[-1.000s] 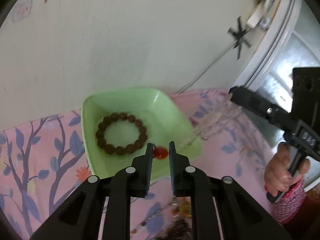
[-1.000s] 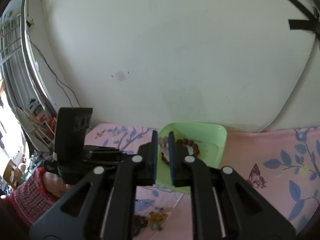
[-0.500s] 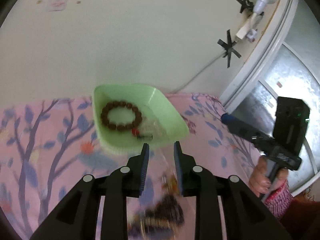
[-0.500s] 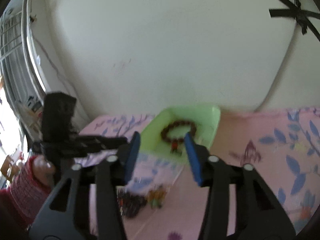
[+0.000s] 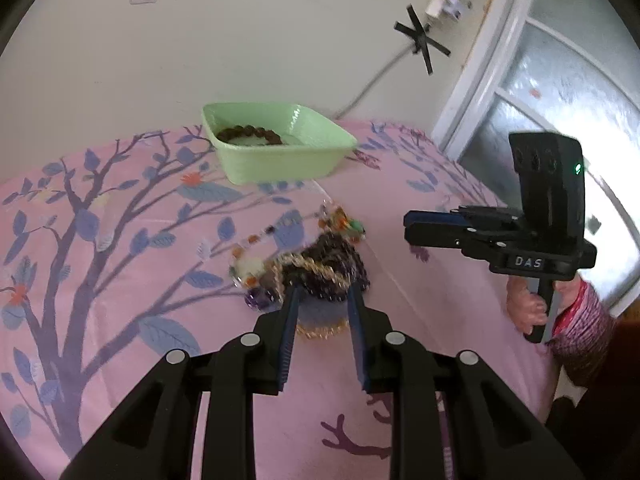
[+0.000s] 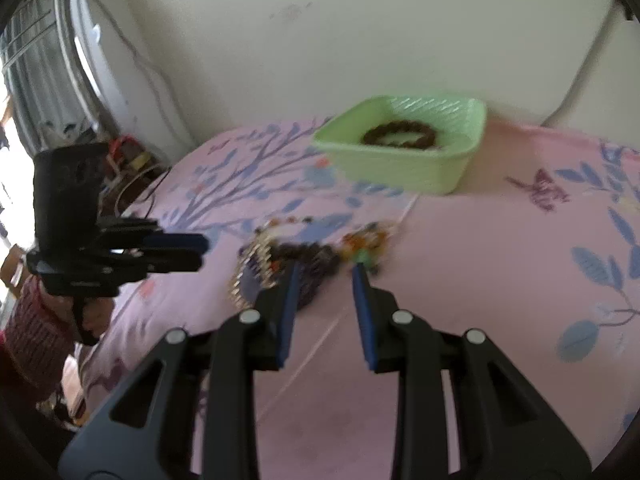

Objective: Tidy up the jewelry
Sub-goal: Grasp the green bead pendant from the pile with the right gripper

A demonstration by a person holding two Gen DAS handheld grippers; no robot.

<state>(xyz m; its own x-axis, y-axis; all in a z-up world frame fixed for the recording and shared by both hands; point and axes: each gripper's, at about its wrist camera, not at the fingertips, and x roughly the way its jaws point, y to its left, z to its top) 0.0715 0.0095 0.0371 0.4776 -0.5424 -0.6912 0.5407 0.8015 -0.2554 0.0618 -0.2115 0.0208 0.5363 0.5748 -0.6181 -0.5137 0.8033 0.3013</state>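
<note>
On the pink cloth printed with blue branches and leaves, a tangled pile of jewelry lies near the middle of the surface, made up of dark bead strands, a gold-coloured chain and small coloured beads that trail off toward the left in the left wrist view. Beyond the pile, close to the pale wall, stands a light green tray with a brown bead bracelet lying flat on its floor; the same tray and bracelet appear in the right wrist view. The left gripper hangs over the near edge of the pile with a clear gap between its blue-lined jaws; part of the pile shows through that gap, but the pads do not press on it. The right gripper sits at the near side of the pile, its jaws closing, with bare cloth and the pile's edge between them and nothing clamped; this view is blurred. Each gripper also shows in the other's camera: the right one to the right of the pile, carried by a hand in a red patterned sleeve, and the left one to the left of the pile.
</note>
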